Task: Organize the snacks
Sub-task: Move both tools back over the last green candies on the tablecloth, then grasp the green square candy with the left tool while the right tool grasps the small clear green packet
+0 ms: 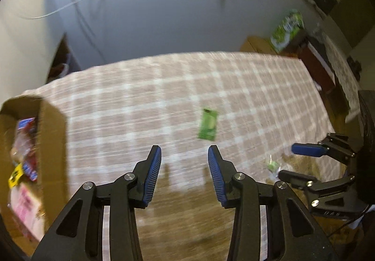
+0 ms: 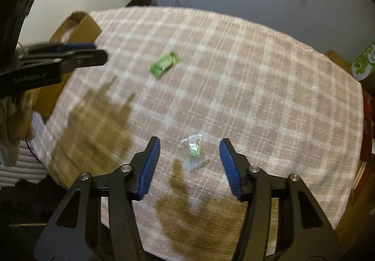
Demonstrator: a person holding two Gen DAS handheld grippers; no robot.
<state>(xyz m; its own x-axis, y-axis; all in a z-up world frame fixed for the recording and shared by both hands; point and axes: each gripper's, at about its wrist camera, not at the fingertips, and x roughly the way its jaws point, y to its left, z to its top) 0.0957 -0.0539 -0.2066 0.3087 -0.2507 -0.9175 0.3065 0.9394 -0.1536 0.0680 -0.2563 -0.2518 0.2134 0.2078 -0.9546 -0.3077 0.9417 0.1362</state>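
Surface: counter [image 1: 178, 87] under a tan-and-white checked cloth; both views are motion-blurred.
Left claw [image 1: 184, 155]: lower centre of the left wrist view, blue pads apart, nothing between them, only cloth below.
Right claw [image 2: 189, 149]: lower centre of the right wrist view, blue pads apart, not touching anything.
Green packet [image 1: 207, 124]: flat green snack packet lying on the cloth, just above and slightly right of the left claw's tips in the left view; upper centre-left in the right view [image 2: 165, 64]. Clear of both claws.
Clear wrapper [image 2: 194, 151]: small see-through wrapper with a green sweet inside, lying on the cloth in the gap between the right claw's pads, touching neither. In the left view it sits at lower right [image 1: 272, 165], just beside the right claw's tips [image 1: 293, 162].
Cardboard box [image 1: 50, 139]: open box at the left edge of the left view, on the counter's end; red, yellow and pink snack packs [image 1: 24, 150] inside. Upper left in the right view [image 2: 80, 26].
Green carton [image 1: 287, 30]: green-and-white printed carton, upper right, beyond the counter's far corner; print unreadable.
Shadows: dark claw shadows fall on the cloth under each claw.
Left claw from the right view [image 2: 99, 52]: at the left edge, seen side-on, above the cloth near the box.
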